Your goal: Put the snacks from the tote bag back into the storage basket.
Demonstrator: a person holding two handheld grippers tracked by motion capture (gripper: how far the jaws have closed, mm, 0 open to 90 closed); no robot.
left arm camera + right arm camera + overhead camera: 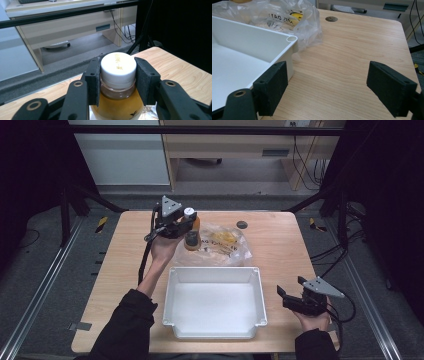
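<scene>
Wooden table point(125, 270); left tool point(117, 82) clamps bottle point(117, 100), right tool point(329, 90) spread wide, grey floor beyond.

The left forearm reaches far forward, its hand holding the left claw point(186, 223) raised at the far side of the worktop, jaws closed on a bottle's neck. The right claw point(289, 291) sits low near the person, jaws spread wide with nothing between them.

A light wooden desk point(125, 270) was set on grey carpeted floor point(40, 285), flanked by dark metal rails point(45, 275). Behind it a pale wooden cabinet point(235, 145) was seen, with black cables point(305, 165) hung beside it. The sides were closed off by black curtains point(390, 195).
</scene>
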